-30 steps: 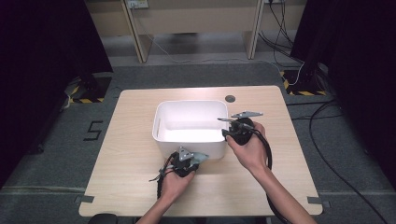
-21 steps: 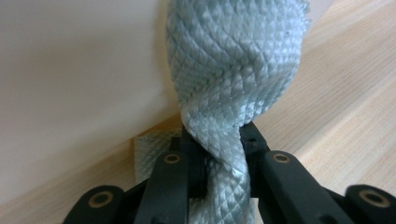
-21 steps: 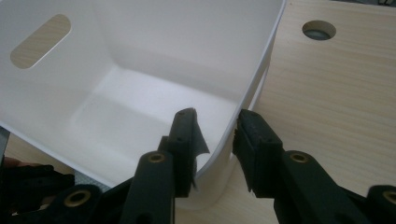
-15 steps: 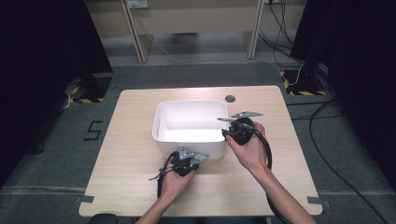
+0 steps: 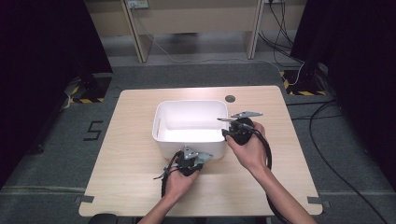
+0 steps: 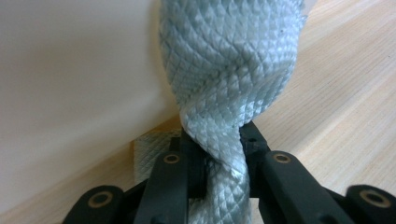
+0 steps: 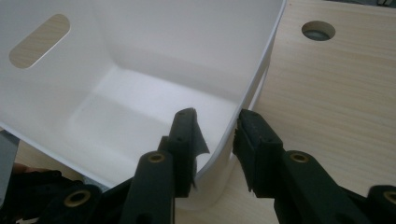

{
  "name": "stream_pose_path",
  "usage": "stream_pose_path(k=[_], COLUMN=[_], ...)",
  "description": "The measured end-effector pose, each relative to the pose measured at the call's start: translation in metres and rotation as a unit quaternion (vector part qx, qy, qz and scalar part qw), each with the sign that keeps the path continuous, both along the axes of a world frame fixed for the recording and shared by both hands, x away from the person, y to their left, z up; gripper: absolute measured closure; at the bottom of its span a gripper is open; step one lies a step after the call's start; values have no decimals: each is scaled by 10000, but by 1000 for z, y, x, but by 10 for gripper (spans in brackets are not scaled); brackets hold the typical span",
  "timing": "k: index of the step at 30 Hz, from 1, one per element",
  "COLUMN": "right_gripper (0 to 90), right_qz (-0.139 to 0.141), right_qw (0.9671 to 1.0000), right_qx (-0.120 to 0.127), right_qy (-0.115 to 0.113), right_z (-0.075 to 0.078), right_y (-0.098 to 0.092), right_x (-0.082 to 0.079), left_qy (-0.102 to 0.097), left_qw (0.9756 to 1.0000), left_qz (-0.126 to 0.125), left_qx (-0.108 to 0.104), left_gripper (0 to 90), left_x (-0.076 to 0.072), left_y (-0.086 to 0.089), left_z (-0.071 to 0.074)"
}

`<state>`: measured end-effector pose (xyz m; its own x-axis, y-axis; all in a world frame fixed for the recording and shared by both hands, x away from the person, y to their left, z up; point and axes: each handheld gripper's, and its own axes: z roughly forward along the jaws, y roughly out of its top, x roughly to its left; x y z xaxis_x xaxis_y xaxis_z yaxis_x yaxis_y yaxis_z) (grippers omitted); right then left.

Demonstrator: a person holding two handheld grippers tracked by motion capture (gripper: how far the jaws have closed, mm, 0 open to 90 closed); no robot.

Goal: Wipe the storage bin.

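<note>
A white plastic bin [image 5: 187, 101] stands in the middle of the wooden table [image 5: 130, 154]. My left gripper [image 5: 198, 157] is at the bin's near outer wall, shut on a twisted pale grey-blue waffle-textured cloth [image 6: 229, 65]. The cloth rises from the left gripper [image 6: 217, 140] against the bin wall [image 6: 70, 84]. My right gripper [image 5: 226, 128] straddles the bin's right wall near the front corner. One jaw of the right gripper [image 7: 215, 128] is inside the bin [image 7: 140, 56] and one is outside, both closed on the wall.
A round cable hole [image 5: 229, 98] sits in the table behind the bin's right corner, and it appears beyond the bin in the right gripper view as the hole [image 7: 318, 30]. The bin has a slot handle [image 7: 39, 35] in its far wall. Cables lie on the floor at right.
</note>
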<state>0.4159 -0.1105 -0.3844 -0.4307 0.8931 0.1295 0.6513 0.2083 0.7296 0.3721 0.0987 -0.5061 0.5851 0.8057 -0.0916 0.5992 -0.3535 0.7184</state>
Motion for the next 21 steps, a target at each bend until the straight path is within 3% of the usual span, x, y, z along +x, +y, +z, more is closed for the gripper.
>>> stream_pose_path(k=[13,21], right_gripper=[680,679], right_qz=[1,4], right_qw=[10000,10000], right_qx=[2,5], right_qy=[-4,-3], right_z=[0,0], right_y=[0,0], right_x=[0,0], left_qy=[-64,-113], left_qw=[10000,9995], left_qz=[43,38], left_qx=[-63,-295], left_gripper=[771,773], left_x=[-2,-3], left_y=[0,-1], left_z=[1,9])
